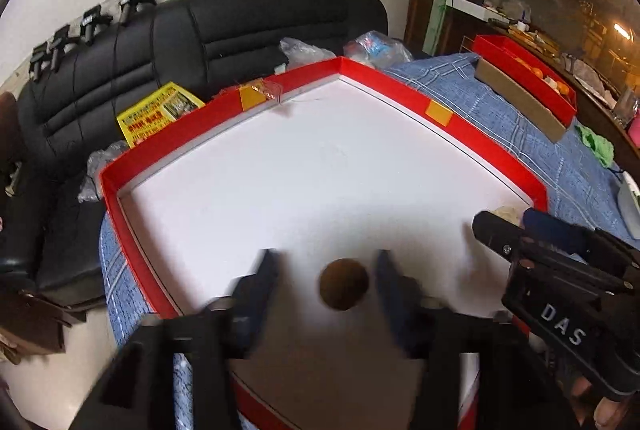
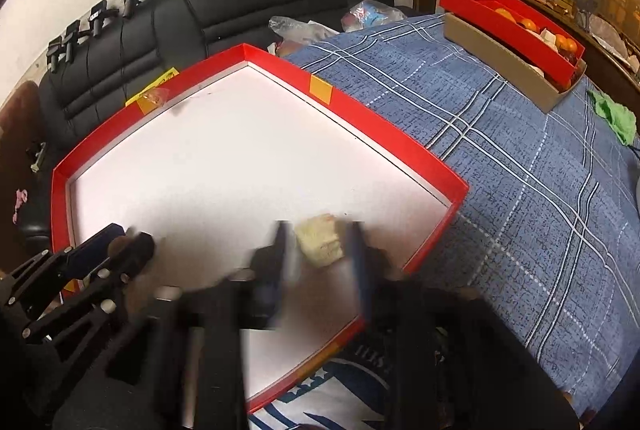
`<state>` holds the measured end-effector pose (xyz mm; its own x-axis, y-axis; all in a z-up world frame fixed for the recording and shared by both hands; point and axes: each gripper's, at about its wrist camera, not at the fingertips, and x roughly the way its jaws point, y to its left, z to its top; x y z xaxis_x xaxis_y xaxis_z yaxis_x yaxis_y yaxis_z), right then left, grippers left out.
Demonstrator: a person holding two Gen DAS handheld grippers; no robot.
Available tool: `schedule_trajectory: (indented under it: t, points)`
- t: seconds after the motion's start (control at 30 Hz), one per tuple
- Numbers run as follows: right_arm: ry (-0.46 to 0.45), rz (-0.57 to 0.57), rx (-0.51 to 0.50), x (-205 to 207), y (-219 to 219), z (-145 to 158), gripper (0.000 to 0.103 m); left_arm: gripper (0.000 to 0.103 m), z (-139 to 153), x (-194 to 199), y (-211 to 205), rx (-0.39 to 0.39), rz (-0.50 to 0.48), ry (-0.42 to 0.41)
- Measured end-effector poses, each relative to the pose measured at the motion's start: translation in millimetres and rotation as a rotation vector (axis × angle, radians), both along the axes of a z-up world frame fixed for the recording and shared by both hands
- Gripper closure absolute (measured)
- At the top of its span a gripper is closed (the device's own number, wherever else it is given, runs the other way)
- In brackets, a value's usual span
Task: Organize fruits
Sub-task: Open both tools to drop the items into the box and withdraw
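Brown round fruit (image 1: 344, 284) sits on the white floor of the big red-walled tray (image 1: 120, 185), lower centre of the left wrist view. Left gripper (image 1: 326, 280) brackets it: one blurred finger on each side, clear gap on the left, the right finger close to it or touching, can't tell which. Jaws spread fairly wide, not clamped.

Pale yellowish lumpy fruit (image 2: 322, 240) is on the same tray floor near its right-hand corner, lower centre of the right wrist view. Right gripper (image 2: 320, 250) has its fingers close on both sides of it, narrow spread. Motion blur hides whether the pads actually touch, so grip can't be confirmed.

Each gripper shows in the other's camera: the right one at the lower right edge of the left view, marked "DAS", the left one at the lower left of the right view.

Tray walls carry two orange tape patches (image 2: 321, 89). Tray lies on a blue plaid cloth (image 2: 520, 165). Upper right of both views: a smaller red box (image 2: 516, 25) with oranges (image 2: 530, 25) inside, touching a brown cardboard box (image 2: 508, 65) in front of it. Green rag (image 2: 618, 119) at the right edge. Black sofa (image 1: 224, 29) behind the tray, upper left, with a yellow leaflet (image 1: 160, 111) on the seat.
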<state>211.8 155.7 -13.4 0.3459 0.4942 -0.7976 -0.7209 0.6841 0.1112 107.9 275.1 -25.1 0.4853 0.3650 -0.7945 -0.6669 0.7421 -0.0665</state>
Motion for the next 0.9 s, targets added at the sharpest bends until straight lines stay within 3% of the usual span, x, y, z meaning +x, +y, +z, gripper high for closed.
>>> schedule_trajectory:
  t: [0.13,0.3,0.4,0.53,0.6,0.73,0.9]
  points:
    - [-0.038,-0.018,0.030,-6.5,-15.6,19.0,0.047,0.038,6.7,-11.7,0.6,-0.054,0.033,-0.018]
    - [-0.085,-0.066,0.116,-23.0,-62.9,54.8,0.045,0.037,28.1,-37.0,-13.9,-0.122,0.061,-0.153]
    - [-0.103,-0.083,0.177,-36.3,-98.2,73.6,0.034,0.034,45.3,-50.1,-41.5,-0.079,0.021,-0.244]
    - [-0.143,-0.085,0.240,-57.8,-156.3,91.4,0.029,0.028,62.1,-64.8,-94.0,0.018,-0.108,-0.351]
    - [-0.158,-0.111,0.262,-65.7,-189.3,94.8,0.020,0.026,63.9,-68.0,-125.8,0.059,-0.206,-0.381]
    - [-0.169,-0.199,0.255,-77.6,-251.3,83.1,0.013,0.026,46.5,-61.8,-175.4,0.045,-0.397,-0.327]
    - [-0.088,-0.311,0.206,-78.8,-312.3,40.7,0.013,0.026,22.8,-55.7,-208.2,0.026,-0.479,-0.249]
